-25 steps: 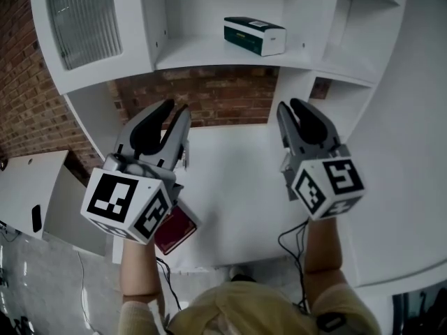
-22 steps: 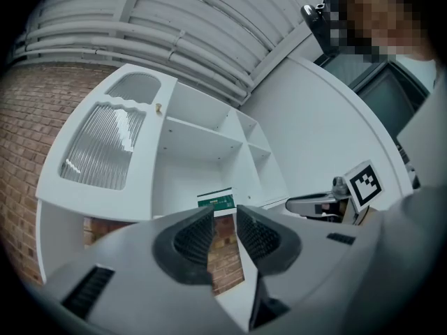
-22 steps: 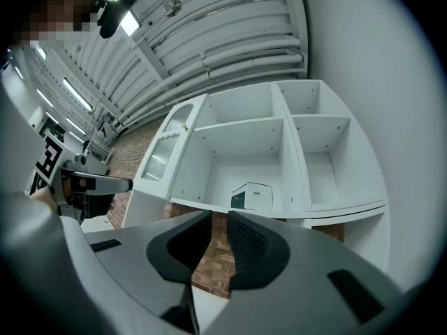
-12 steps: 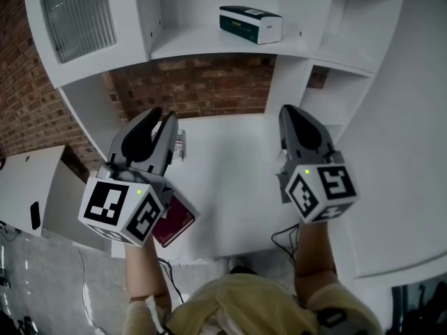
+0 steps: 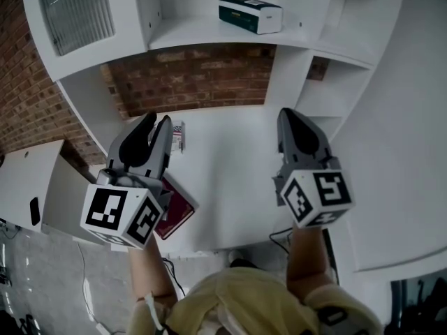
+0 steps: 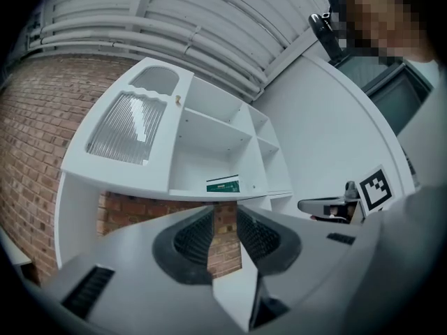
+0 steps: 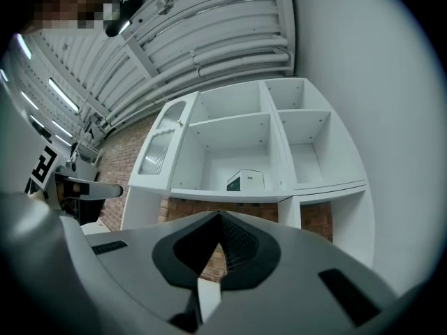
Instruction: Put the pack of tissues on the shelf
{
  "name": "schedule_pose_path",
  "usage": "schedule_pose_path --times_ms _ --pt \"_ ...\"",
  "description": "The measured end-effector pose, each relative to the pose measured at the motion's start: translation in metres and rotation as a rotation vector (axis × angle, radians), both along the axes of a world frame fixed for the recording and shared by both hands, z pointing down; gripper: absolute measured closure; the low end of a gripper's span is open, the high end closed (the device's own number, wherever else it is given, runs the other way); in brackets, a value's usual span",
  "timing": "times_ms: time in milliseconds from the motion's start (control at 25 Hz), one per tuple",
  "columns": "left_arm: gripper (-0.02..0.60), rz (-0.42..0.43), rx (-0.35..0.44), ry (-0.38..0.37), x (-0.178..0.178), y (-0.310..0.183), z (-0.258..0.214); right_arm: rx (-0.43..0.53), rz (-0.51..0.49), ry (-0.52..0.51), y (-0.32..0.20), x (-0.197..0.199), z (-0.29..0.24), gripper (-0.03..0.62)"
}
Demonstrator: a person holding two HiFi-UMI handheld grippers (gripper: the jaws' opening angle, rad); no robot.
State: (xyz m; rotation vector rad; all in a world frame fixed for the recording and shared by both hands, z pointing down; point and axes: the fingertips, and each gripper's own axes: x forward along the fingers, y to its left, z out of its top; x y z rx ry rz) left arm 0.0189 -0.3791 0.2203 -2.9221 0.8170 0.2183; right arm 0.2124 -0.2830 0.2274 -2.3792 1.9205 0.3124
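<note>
The pack of tissues (image 5: 250,15), a white box with a dark green side, lies on the middle shelf (image 5: 209,39) of the white unit; it also shows as the small pack of tissues (image 6: 223,184) and pack of tissues (image 7: 244,180) in both gripper views. Both grippers hang well below it, over the white table (image 5: 230,173). My left gripper (image 5: 158,122) is open by a narrow gap, with only brick wall seen between its jaws (image 6: 223,222). My right gripper (image 5: 288,115) is shut with its tips together (image 7: 218,216) and holds nothing.
A ribbed glass door (image 5: 75,12) closes the unit's left compartment, and open compartments (image 5: 349,54) stand to the right. A dark red booklet (image 5: 174,218) lies at the table's front left under my left gripper, and a small printed card (image 5: 178,137) lies beside its tips. Brick wall (image 5: 202,82) backs the table.
Both grippers have drawn back and down from the shelf. The right gripper's jaws have gone from slightly apart to shut. The pack stays on the shelf.
</note>
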Motion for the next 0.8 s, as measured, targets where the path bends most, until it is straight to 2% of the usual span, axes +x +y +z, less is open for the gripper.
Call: schedule_pose_path --times_ms 800 --pt "0.482 -0.047 -0.012 0.009 -0.021 -0.003 0.003 0.014 -0.019 -0.014 -0.001 -0.005 -0.002 0.592"
